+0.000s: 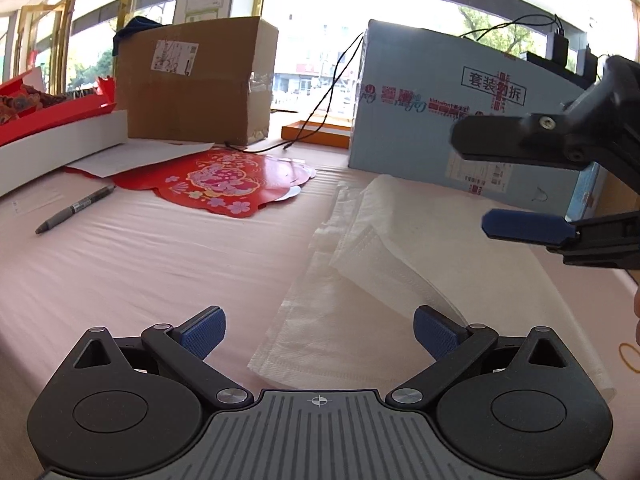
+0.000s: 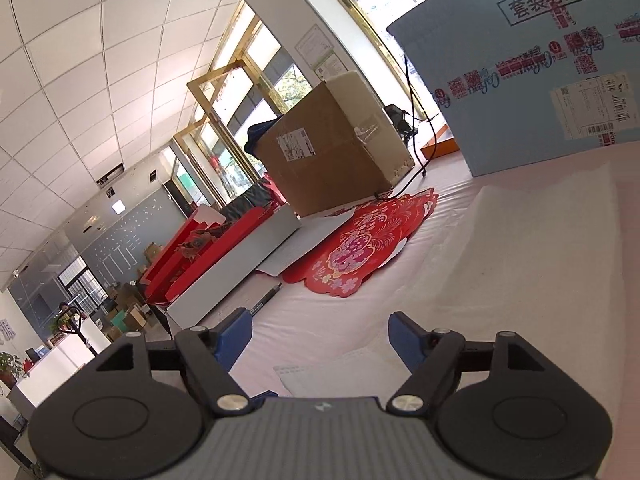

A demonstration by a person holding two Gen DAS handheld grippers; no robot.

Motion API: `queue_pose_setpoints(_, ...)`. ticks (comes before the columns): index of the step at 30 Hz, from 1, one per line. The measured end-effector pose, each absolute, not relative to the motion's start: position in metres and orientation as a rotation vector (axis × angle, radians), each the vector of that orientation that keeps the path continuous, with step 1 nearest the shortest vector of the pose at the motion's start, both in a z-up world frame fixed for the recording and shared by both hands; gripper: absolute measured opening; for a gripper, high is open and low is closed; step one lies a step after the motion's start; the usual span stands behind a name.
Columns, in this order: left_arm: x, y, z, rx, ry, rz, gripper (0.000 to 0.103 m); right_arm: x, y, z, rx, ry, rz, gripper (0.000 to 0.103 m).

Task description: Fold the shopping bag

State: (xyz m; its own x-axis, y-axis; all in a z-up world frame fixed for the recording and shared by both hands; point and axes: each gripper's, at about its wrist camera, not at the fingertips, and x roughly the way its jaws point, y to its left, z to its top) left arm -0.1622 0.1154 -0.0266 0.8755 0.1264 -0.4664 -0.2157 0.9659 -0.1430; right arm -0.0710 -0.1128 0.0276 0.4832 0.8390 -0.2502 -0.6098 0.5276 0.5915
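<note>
The white shopping bag (image 1: 384,280) lies folded on the pink cloth (image 1: 140,272), just before the blue box (image 1: 440,120) — both the left gripper (image 1: 320,332) and right gripper (image 2: 320,340) gape, holding nothing.

Brown cardboard box (image 1: 192,84), blue printed carton (image 1: 460,120), red paper cutout (image 1: 224,184), grey pen (image 1: 76,208), pink tablecloth (image 1: 140,272)

Just ahead of our left gripper (image 1: 319,334) lies the shopping bag (image 1: 400,264), flat on the table (image 1: 140,264). Our right gripper (image 1: 496,184) hovers over its right side. Beyond the bag stands a printed box (image 1: 432,96); ahead-left a pen (image 1: 76,208), paper decoration (image 1: 224,184), then a cardboard box (image 1: 192,80).
</note>
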Motion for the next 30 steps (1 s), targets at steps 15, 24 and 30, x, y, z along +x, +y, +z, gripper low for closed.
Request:
queue_pose_setpoints(15, -0.159, 0.097, -0.026, -0.463, 0.456, 0.044, 0.101, -0.034, -0.251, -0.025, 0.581, 0.605, 0.635, 0.085)
queue_pose_setpoints(24, -0.157, 0.088, -0.030, -0.454, 0.489, 0.054, 0.101, -0.040, -0.240, -0.028, 0.546, 0.617, 0.662, 0.085)
queue_pose_setpoints(30, -0.153, 0.086, -0.030, -0.408, 0.491, 0.086, 0.092, -0.040, -0.238, -0.029, 0.544, 0.635, 0.653, 0.085)
